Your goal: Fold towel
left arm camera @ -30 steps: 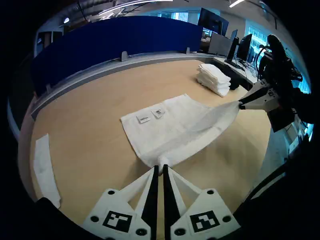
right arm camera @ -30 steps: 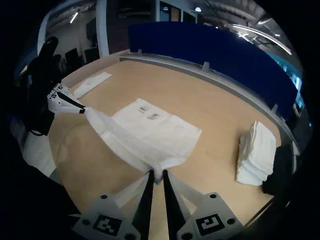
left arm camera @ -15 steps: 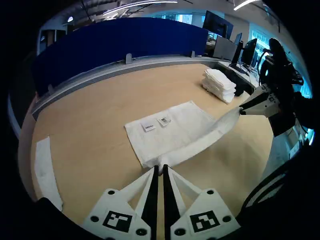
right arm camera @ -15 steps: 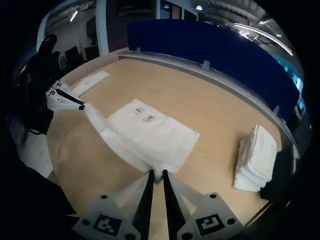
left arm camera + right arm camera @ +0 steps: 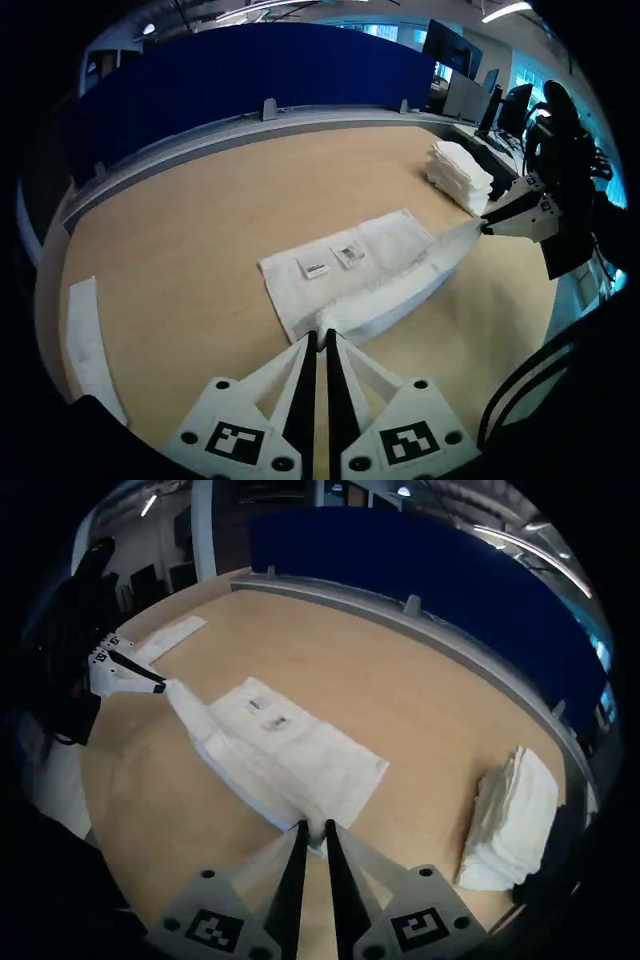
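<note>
Towel [image 5: 364, 268] lies on desk [image 5: 184, 240], near edge lifted. Left gripper [image 5: 322, 340] & right gripper [image 5: 314, 828]: jaws each clamped on a near corner. Fabric looks soft, light, sags btwn grips; hold at corners, keep edge taut.

- towel [image 5: 376, 264] edge pulled further over the flat half, way less flat part showing now
- left hand-held gripper [image 5: 321, 334] and right hand-held gripper [image 5: 314, 824] moved forward

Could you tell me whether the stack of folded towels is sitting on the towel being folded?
No, the stack sits apart from the towel, with bare table between them.
</note>
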`<state>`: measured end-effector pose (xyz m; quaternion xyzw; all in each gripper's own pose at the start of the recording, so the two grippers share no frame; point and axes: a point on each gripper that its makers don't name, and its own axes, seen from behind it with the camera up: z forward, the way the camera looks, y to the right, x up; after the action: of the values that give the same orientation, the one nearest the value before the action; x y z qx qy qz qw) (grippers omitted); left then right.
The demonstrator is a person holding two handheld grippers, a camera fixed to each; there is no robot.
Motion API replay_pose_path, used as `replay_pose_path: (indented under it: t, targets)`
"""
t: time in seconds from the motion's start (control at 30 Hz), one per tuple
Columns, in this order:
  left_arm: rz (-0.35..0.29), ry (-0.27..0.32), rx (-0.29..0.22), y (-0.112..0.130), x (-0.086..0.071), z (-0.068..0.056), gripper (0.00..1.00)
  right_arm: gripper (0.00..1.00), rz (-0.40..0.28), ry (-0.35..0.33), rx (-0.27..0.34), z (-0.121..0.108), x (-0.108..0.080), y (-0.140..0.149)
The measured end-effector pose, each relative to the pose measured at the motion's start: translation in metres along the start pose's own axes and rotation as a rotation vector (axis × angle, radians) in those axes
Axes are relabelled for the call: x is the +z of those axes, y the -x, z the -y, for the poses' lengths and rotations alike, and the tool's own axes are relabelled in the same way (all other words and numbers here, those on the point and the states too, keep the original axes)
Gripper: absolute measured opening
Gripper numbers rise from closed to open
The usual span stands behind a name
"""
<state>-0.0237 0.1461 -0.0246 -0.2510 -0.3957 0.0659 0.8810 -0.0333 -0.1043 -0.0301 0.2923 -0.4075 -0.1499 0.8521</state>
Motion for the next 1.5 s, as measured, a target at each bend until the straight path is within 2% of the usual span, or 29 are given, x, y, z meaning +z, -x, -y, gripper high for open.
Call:
replay_pose_path:
  t: [0.17, 0.37, 0.6, 1.07, 1.27, 1.5]
  targets:
    - [-0.006, -0.002, -0.02, -0.01, 0.011, 0.007, 0.08, 0.17, 0.001, 0.012, 0.006, -0.009, 0.011, -0.005]
    - [0.001, -0.015, -0.005, -0.013, 0.025, 0.015, 0.08, 0.17, -0.003, 0.019, 0.033, -0.018, 0.023, -0.009]
    - [0.007, -0.024, -0.009, -0.017, 0.037, 0.021, 0.08, 0.17, -0.006, 0.039, 0.029, -0.025, 0.034, -0.015]
    - [0.027, -0.033, -0.014, -0.011, 0.054, 0.027, 0.08, 0.17, 0.004, 0.035, 0.048, -0.03, 0.05, -0.015]
    - [0.044, -0.032, -0.018, -0.005, 0.063, 0.03, 0.09, 0.17, 0.013, 0.032, 0.056, -0.031, 0.062, -0.011]
    - [0.056, -0.052, -0.037, -0.001, 0.076, 0.038, 0.12, 0.17, 0.02, 0.031, 0.074, -0.032, 0.075, -0.004]
